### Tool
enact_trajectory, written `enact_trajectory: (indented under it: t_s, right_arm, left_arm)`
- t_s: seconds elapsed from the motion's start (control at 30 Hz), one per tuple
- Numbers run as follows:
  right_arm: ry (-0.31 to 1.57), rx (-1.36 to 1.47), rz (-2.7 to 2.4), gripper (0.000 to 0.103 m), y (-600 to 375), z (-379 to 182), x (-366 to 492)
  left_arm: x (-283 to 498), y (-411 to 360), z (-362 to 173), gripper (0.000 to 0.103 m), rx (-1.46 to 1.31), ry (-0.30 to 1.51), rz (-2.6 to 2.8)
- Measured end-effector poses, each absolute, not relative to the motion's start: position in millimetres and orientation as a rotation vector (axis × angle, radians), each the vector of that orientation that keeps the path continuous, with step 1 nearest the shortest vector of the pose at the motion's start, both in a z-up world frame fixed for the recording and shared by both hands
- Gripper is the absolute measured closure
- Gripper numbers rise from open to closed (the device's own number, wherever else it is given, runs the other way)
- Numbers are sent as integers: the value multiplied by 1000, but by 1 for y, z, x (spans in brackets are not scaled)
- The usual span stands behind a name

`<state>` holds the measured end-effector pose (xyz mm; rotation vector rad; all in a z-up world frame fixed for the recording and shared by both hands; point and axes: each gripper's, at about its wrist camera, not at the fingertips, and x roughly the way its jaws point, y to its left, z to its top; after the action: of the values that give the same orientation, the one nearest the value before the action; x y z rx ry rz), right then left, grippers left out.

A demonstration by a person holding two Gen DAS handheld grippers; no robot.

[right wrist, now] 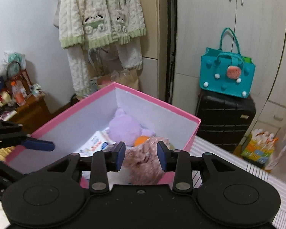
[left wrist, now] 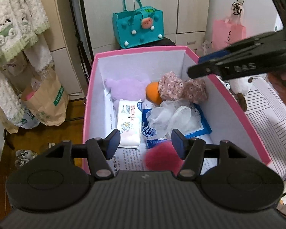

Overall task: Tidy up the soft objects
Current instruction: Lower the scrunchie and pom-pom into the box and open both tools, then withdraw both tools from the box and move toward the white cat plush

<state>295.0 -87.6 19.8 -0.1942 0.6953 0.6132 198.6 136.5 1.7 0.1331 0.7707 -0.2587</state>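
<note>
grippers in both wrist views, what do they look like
Both are matte black plastic. The left gripper and right gripper each have a ribbed body, two round discs, linkage arms with silver pivot pins, and two fingers tipped with dark blue rectangular pads. No cables or sleeves show.

Red fluffy ball (left wrist: 163, 157): blurred, its right edge behind the left gripper's finger (left wrist: 179, 143), lower edge behind the gripper body.

Floral cloth (right wrist: 145, 164): smeared in the right wrist view, pattern unreadable there; its lower part is hidden by the right gripper body.

Printed sheet (left wrist: 128, 160) on the box floor: text too small to read, partly under the wipes pack (left wrist: 129, 123).

Blue packet (left wrist: 204, 124): mostly covered by the white mesh sponge (left wrist: 169, 117).

Orange ball (left wrist: 152, 92): right side tucked behind the floral cloth.

Plush toy (left wrist: 240, 85) outside the pink box (left wrist: 236, 103): upper part hidden by the right gripper's arm; kind unclear.

Hanging knitwear (left wrist: 13, 19): cut off by the left and top edges.

Shelf clutter (right wrist: 7, 89): too blurred to identify.
</note>
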Motion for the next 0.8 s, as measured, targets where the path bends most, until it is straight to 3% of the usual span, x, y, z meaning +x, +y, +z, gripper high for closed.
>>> enact_trajectory:
  t_s: [0.8]
  right_arm:
    - [732, -78, 800, 61, -137, 69, 197]
  left_arm:
    - [130, 120, 67, 40, 136, 760, -321]
